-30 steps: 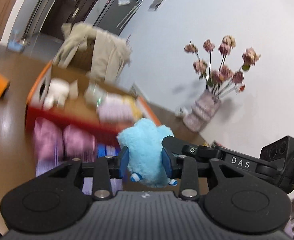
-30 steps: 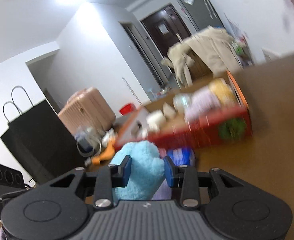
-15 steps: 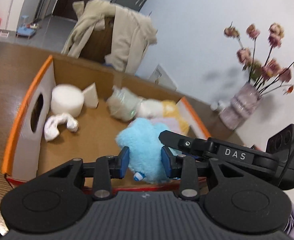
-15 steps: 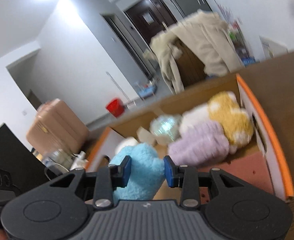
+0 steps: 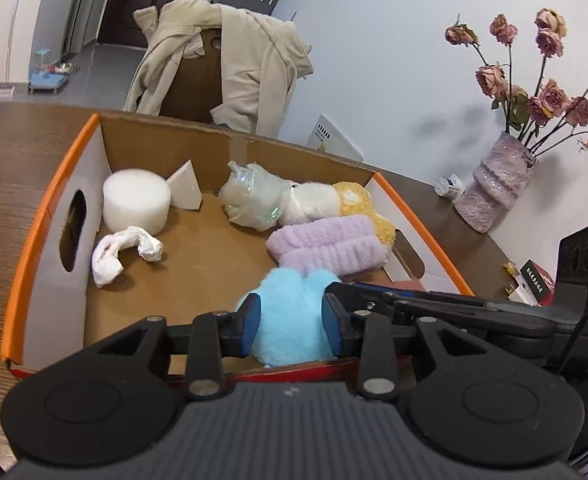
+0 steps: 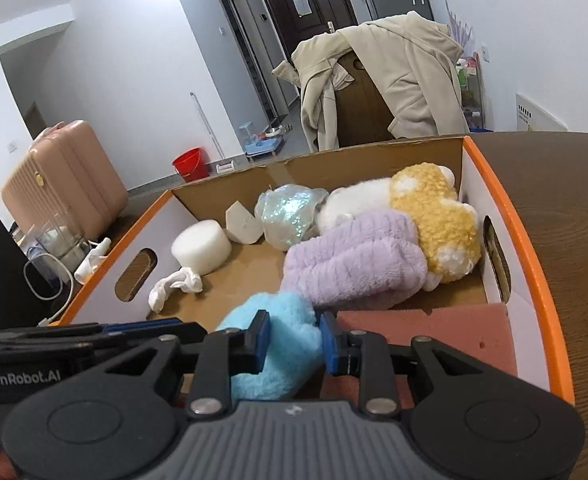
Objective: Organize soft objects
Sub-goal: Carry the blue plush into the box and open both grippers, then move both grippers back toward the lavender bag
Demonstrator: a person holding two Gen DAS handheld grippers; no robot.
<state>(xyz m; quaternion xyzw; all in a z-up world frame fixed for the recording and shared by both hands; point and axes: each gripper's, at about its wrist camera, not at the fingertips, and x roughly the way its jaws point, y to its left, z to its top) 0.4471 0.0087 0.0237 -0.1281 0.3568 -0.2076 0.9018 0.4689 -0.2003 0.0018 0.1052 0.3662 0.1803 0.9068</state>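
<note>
Both grippers are shut on one light-blue plush toy [image 5: 288, 316], which also shows in the right wrist view [image 6: 282, 332]. My left gripper [image 5: 290, 322] and right gripper [image 6: 294, 340] hold it inside the near end of an orange-rimmed cardboard box [image 5: 46, 216], just above the floor. In the box lie a lilac fluffy roll [image 5: 330, 244], a yellow-and-white plush [image 5: 350, 200], a shiny plastic bag [image 5: 254, 196], a white foam cylinder [image 5: 136, 200], a white wedge [image 5: 186, 190] and a crumpled white cloth [image 5: 122, 250]. A pink sponge [image 6: 426, 328] lies at the near right corner.
The box [image 6: 534, 280] stands on a brown wooden table [image 6: 574, 200]. A vase of dried roses [image 5: 494, 188] stands at the right by the wall. A chair draped with a beige coat [image 5: 222, 60] is behind the box. A pink suitcase [image 6: 58, 176] stands far left.
Both grippers have carried the blue plush forward over the box's near wall and down into the box. The box contents now lie close below.
</note>
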